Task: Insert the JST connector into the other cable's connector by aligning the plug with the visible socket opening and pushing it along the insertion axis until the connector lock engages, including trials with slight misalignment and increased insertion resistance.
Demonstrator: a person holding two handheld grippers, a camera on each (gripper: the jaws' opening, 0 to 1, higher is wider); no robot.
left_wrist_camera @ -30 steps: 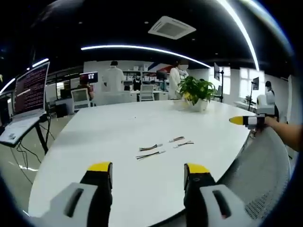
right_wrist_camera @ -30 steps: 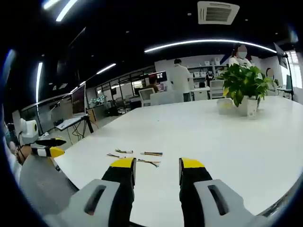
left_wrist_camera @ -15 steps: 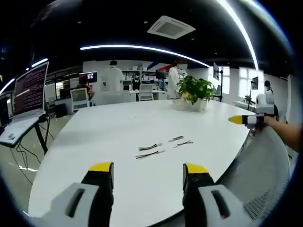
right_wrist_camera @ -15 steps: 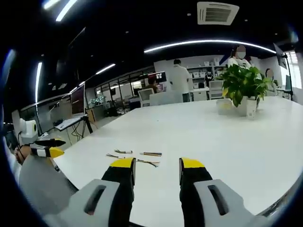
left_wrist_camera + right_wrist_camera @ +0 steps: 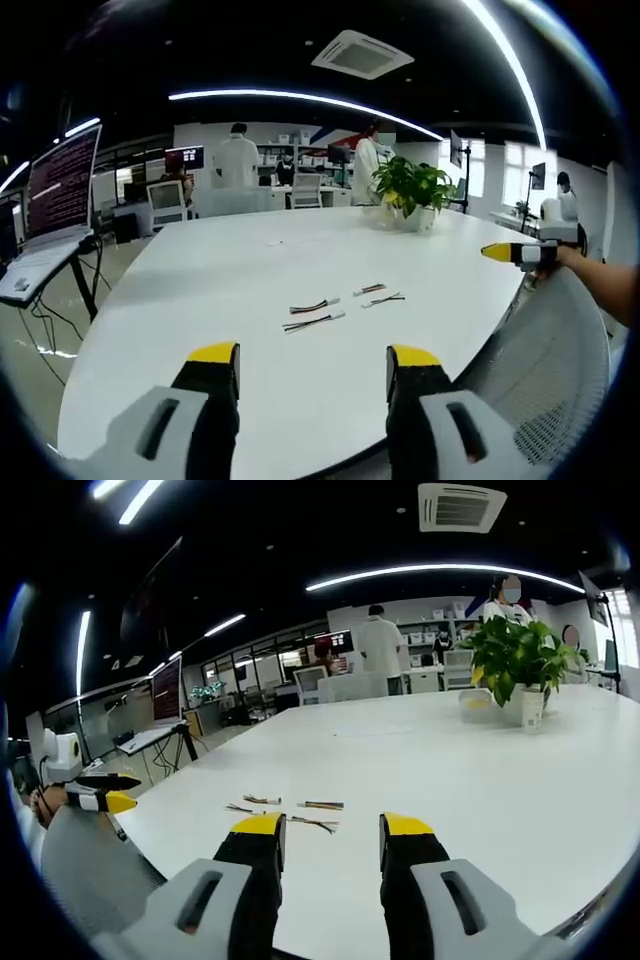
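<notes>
Landmark: cables on white surface (image 5: 200, 300).

Left of cables, off surface edge: laptop (image 5: 62, 195) on stand.

Cables: four short leads, well apart from both tools, untouched. Left pair (image 5: 312, 313) side by side, right pair (image 5: 378, 295) just beside it; in right gripper view same leads (image 5: 290, 812) ahead of jaws. Plug and socket ends too small to tell apart.

Behind cables: potted plant (image 5: 412, 190), far side of surface.

Near side of cables: left hand-held gripper (image 5: 312, 372) spread, empty, raised short of them. Right hand-held gripper (image 5: 330, 840) likewise spread, empty. Judgement: jaws gaped ready for pickup; approach not begun, insertion undone.
</notes>
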